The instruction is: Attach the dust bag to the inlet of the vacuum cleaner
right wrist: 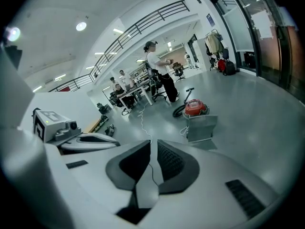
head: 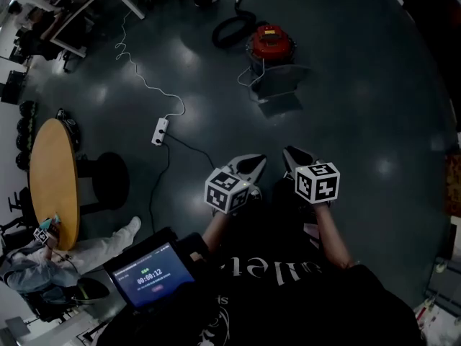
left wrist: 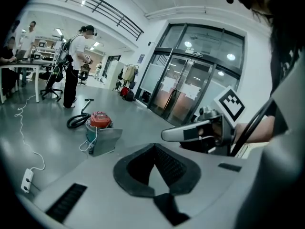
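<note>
The vacuum cleaner (head: 271, 43) has a red top and stands on the dark floor far ahead, with its black hose (head: 229, 31) coiled at its left. A flat grey dust bag (head: 282, 82) leans against its near side. The vacuum (left wrist: 99, 120) and bag (left wrist: 105, 140) also appear in the left gripper view, and the vacuum (right wrist: 197, 108) and bag (right wrist: 201, 127) in the right gripper view. My left gripper (head: 252, 163) (left wrist: 153, 150) is shut and empty. My right gripper (head: 294, 156) (right wrist: 153, 145) shows a narrow slit between its pads, nothing in it. Both point toward the vacuum, well short of it.
A white power strip (head: 160, 130) and its cable lie on the floor to the left. A round wooden table (head: 52, 182) stands at the far left, a tablet (head: 151, 274) by my body. A person (right wrist: 159, 75) stands beyond the vacuum near desks. Glass doors (left wrist: 190, 85) lie ahead on the right.
</note>
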`<move>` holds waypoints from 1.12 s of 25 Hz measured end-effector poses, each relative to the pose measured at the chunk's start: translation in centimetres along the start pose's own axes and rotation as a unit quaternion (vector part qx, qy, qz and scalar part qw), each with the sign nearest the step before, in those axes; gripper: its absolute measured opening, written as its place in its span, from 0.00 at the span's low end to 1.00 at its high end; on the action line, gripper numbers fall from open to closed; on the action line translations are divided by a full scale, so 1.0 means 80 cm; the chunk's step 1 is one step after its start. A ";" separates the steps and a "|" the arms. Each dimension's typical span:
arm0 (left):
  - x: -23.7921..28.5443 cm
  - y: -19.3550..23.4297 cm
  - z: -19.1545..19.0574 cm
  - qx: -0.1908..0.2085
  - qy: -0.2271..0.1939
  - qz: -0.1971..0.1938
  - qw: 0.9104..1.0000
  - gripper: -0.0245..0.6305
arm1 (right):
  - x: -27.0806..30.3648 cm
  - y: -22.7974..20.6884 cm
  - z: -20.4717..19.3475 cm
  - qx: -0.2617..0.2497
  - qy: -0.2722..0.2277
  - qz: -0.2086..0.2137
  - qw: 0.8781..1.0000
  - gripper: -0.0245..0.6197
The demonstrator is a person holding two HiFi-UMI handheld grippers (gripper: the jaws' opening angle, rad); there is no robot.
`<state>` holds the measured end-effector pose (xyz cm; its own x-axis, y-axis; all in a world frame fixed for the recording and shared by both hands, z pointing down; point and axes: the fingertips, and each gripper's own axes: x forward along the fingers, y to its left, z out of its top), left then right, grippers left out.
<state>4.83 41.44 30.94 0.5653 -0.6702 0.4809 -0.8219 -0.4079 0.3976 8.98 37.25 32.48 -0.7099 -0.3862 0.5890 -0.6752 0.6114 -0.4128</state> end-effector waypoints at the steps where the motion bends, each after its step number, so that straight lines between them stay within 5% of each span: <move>1: -0.009 0.000 -0.007 0.002 0.001 -0.002 1.000 0.04 | -0.001 0.011 -0.007 0.002 0.001 0.000 1.000 0.13; 14: -0.099 0.007 -0.047 0.014 -0.018 -0.023 0.999 0.04 | -0.001 0.104 -0.055 0.013 -0.016 -0.002 1.000 0.13; 28: -0.083 -0.009 -0.030 0.055 -0.031 -0.054 0.997 0.04 | -0.025 0.093 -0.053 0.012 -0.044 -0.023 0.999 0.13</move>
<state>1.82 47.71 29.35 0.6484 -0.6543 0.3893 -0.7610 -0.5431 0.3548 6.18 45.50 31.18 -0.6921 -0.4739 0.5444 -0.7115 0.5750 -0.4040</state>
